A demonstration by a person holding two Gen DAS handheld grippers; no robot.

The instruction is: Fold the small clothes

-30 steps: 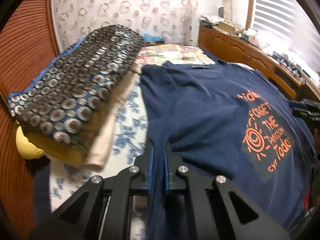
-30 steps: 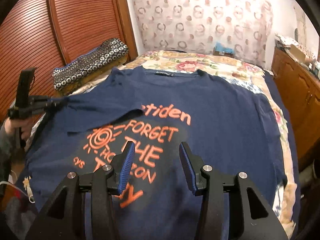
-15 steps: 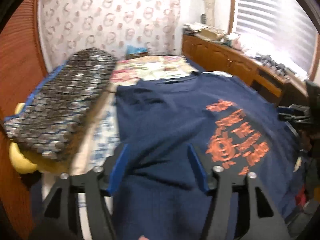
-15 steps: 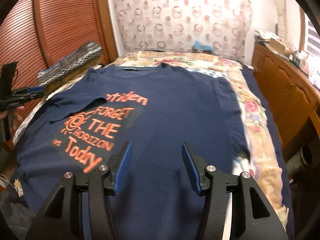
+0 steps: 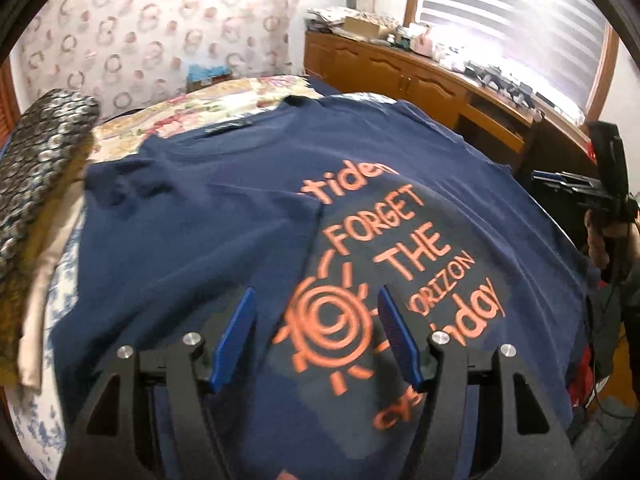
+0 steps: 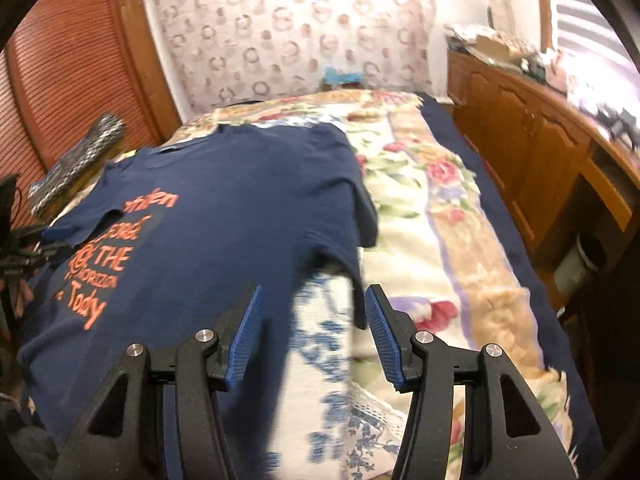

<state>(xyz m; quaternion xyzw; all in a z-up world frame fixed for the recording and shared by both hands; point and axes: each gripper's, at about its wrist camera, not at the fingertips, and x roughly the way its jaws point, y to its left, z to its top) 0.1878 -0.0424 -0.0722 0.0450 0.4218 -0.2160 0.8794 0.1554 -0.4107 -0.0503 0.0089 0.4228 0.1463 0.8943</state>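
Observation:
A navy T-shirt [image 5: 224, 240] with orange print lies flat on the bed, collar toward the far wall. Its left sleeve is folded in over the chest, its edge covering part of the print. My left gripper [image 5: 316, 320] is open and empty, just above the shirt's sun print. My right gripper [image 6: 312, 312] is open and empty over the shirt's right side edge [image 6: 356, 280], where the right sleeve [image 6: 364, 208] lies out on the bedspread. The shirt also shows in the right wrist view [image 6: 224, 216].
A floral bedspread [image 6: 424, 208] covers the bed. A folded patterned blanket [image 5: 36, 168] lies along the left side. A wooden cabinet [image 6: 540, 152] with clutter runs along the right. A red slatted door [image 6: 72, 80] stands on the left.
My left gripper let go of the folded-in sleeve, opened and moved right over the print. My right gripper swung right from the shirt's middle to its right edge.

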